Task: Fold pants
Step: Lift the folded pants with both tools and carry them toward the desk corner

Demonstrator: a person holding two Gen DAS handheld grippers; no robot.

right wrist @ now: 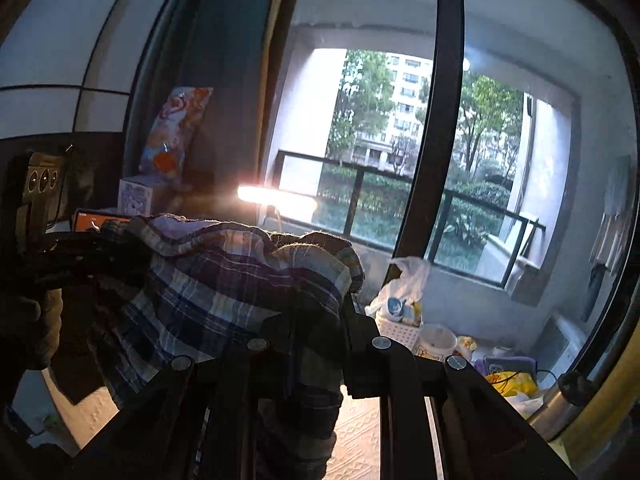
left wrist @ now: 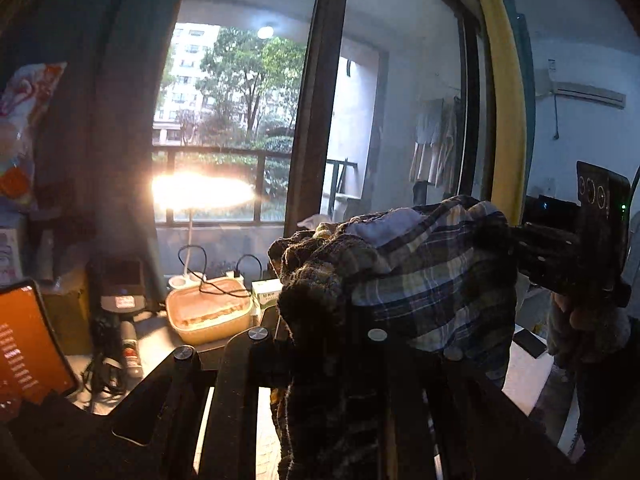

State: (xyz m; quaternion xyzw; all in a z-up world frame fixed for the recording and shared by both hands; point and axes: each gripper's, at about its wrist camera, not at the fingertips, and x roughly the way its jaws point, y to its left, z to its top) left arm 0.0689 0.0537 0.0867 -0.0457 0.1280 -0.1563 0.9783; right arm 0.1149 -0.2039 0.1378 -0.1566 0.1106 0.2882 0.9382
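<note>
So the plaid pants [left wrist: 424,280] are up in the air right now, stretched between my two grippers in front of the balcony window [left wrist: 224,120], not lying on any surface. My left gripper [left wrist: 320,320] has its fingers clenched on one bunched end of the cloth, and my right gripper [right wrist: 304,320] has its fingers clamped on the other end. Progress-wise I'd call this early: no neat crease or stacked layers that I can make out, just a lumpy held edge with the rest hanging down. Laying it flat and making the actual folds looks like it's all still to do. The held edge runs roughly level from one gripper to the other, while the long axis of the pants drops downward out of view.
</note>
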